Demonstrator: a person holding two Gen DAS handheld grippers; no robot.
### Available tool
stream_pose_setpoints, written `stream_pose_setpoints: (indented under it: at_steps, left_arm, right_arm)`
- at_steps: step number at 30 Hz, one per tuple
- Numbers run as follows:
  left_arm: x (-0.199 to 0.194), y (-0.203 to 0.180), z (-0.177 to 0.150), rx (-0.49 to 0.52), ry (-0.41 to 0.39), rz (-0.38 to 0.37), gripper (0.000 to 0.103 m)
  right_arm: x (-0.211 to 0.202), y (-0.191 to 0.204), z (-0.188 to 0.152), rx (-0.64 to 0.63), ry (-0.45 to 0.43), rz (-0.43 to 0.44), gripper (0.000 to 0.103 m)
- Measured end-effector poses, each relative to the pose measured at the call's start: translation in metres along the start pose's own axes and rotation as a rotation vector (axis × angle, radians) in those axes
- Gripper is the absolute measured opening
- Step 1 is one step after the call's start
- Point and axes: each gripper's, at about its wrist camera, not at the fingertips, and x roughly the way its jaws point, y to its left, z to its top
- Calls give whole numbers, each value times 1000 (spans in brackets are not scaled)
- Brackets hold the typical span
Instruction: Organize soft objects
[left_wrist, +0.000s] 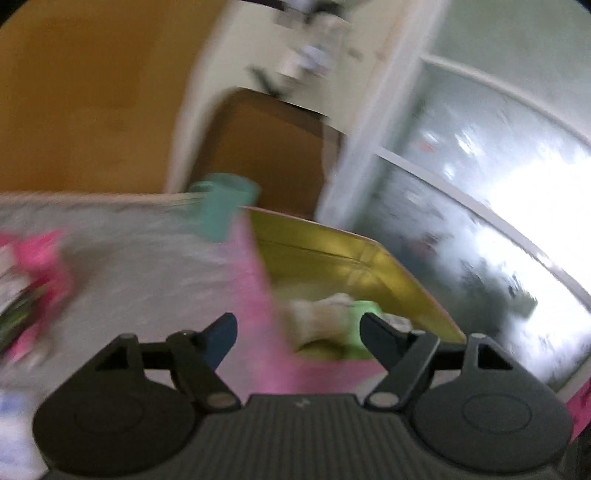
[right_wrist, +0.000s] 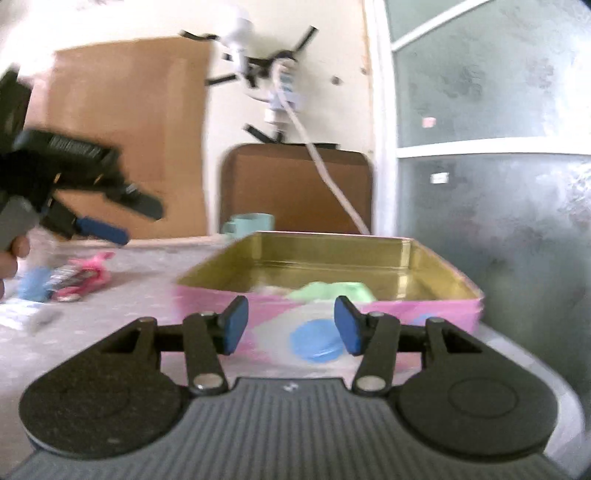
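Note:
A pink tin box (right_wrist: 417, 312) with a gold inside stands on the grey table; it also shows in the left wrist view (left_wrist: 332, 254). Soft pale and green items (right_wrist: 332, 290) lie inside it, and they show blurred in the left wrist view (left_wrist: 343, 314). My right gripper (right_wrist: 291, 325) is open and empty just in front of the box's near wall. My left gripper (left_wrist: 299, 334) is open and empty above the box's left wall; it shows in the right wrist view (right_wrist: 136, 221) up at the left. A pink soft item (right_wrist: 88, 277) lies on the table at the left.
A teal mug (right_wrist: 251, 223) stands behind the box. A blue fluffy item (right_wrist: 35, 282) and a white packet (right_wrist: 22, 315) lie at the table's left. A brown chair back (right_wrist: 295, 188), a wall with cables and a frosted glass door (right_wrist: 498, 206) lie beyond.

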Motion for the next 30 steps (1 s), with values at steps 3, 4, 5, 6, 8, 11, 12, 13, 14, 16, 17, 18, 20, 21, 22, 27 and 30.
stream_pose_setpoints:
  at_steps: [3, 4, 5, 6, 8, 11, 12, 13, 14, 16, 17, 18, 20, 21, 22, 27, 30]
  left_arm:
    - [-55, 52, -21, -61, -73, 106, 78]
    - [-74, 67, -30, -70, -105, 161, 79]
    - [-90, 83, -38, -80, -131, 222, 79]
    - [-109, 100, -48, -96, -153, 296, 79]
    - [-126, 133, -57, -115, -165, 407, 79]
    - [-136, 174, -64, -152, -179, 526, 79]
    - [-140, 185, -66, -172, -191, 529, 79]
    - [-140, 192, -68, -191, -202, 521, 79]
    - [-138, 197, -71, -212, -211, 502, 79]
    - [-128, 207, -75, -240, -178, 453, 76]
    - [-121, 209, -75, -241, -137, 441, 77]
    - [-122, 211, -75, -241, -138, 416, 78]
    - [-122, 211, -75, -237, -138, 393, 78]
    - [-122, 211, -75, -236, -131, 389, 78]
    - [-121, 211, -75, -234, -125, 388, 78]
    - [-114, 214, -76, -242, -95, 384, 80]
    - [-112, 218, -77, -263, -92, 378, 80]
  right_arm:
    - [12, 22, 3, 41, 22, 102, 55]
    - [24, 32, 4, 53, 52, 150, 55]
    - [37, 44, 6, 63, 88, 199, 55]
    - [51, 60, 9, 73, 125, 251, 55]
    - [70, 88, 9, 86, 185, 328, 55]
    - [111, 130, 19, 94, 256, 401, 55]
    - [126, 148, 23, 94, 270, 408, 55]
    - [140, 161, 27, 104, 290, 415, 55]
    - [156, 174, 31, 124, 315, 421, 55]
    - [178, 193, 38, 141, 337, 421, 55]
    - [186, 203, 38, 145, 346, 428, 55]
    - [196, 210, 40, 159, 359, 441, 55]
    - [219, 223, 43, 194, 383, 449, 55]
    - [234, 231, 43, 198, 396, 434, 55]
    - [244, 236, 39, 198, 420, 421, 53]
    - [247, 233, 34, 273, 451, 439, 4]
    - [215, 216, 34, 258, 424, 428, 4]
